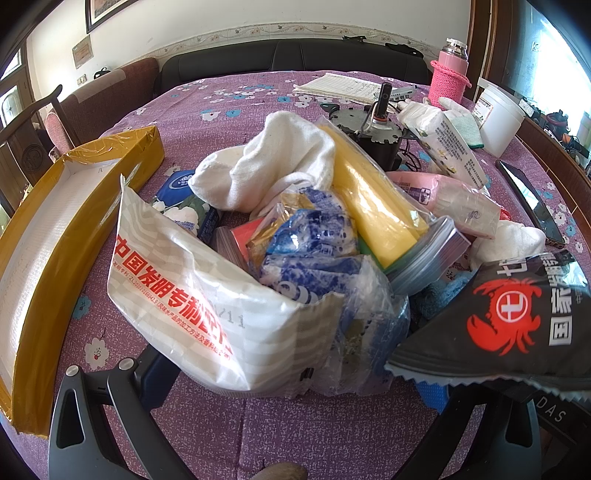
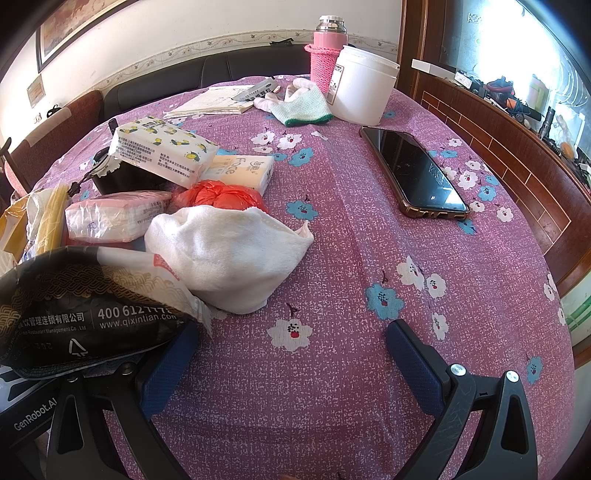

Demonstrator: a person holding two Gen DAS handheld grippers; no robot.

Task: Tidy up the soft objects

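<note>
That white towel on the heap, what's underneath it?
The white towel lies over a yellow bagged roll, blue-printed packets and a blue tissue pack. Anything deeper under it is covered.

Round table (image 2: 332, 229) under purple floral cloth. Black sofa (image 1: 295, 55) along far wall; brown armchair (image 1: 110, 92) at left. White walls, patterned border strip, framed picture (image 2: 74, 26). Wooden cabinet (image 2: 498, 140) at right. Bright daylight from right window (image 1: 561, 62).
</note>
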